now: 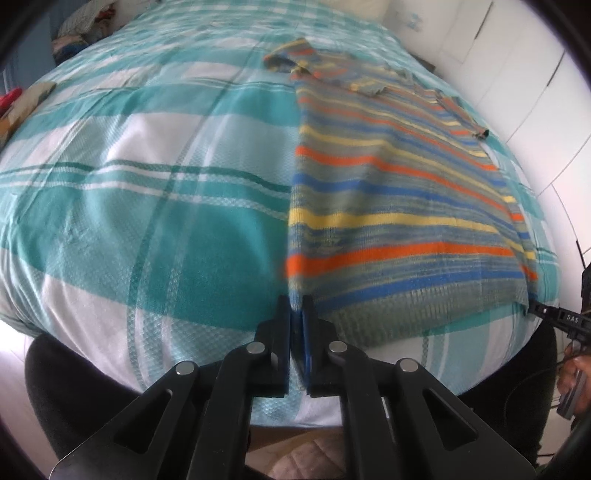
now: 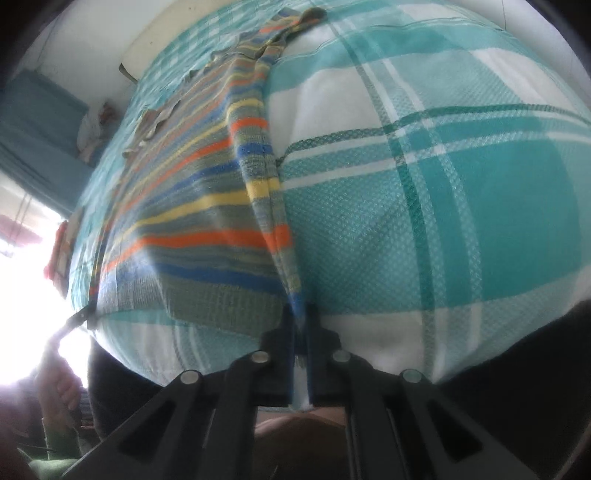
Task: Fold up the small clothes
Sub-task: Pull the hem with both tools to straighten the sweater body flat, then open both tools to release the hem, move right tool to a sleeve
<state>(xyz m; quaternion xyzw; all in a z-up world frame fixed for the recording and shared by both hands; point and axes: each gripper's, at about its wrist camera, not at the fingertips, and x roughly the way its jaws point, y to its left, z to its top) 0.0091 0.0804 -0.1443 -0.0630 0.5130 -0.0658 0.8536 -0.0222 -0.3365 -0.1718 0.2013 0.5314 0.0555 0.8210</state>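
Observation:
A small striped knit sweater (image 1: 399, 206) with orange, yellow and blue bands lies flat on the bed, its hem toward me. My left gripper (image 1: 297, 306) is shut on the sweater's near left hem corner. In the right wrist view the sweater (image 2: 192, 206) lies left of centre, its right edge lifted in a narrow fold. My right gripper (image 2: 303, 314) is shut on the sweater's near right hem corner. The right gripper also shows at the far right of the left wrist view (image 1: 546, 312), and the left gripper at the left of the right wrist view (image 2: 83, 317).
The bed has a teal and white checked cover (image 1: 155, 192) and fills both views. White cupboard doors (image 1: 517, 74) stand beyond the bed's right side. Loose clothes (image 1: 81, 26) lie at the bed's far left corner. A bright window (image 2: 22, 258) shows left.

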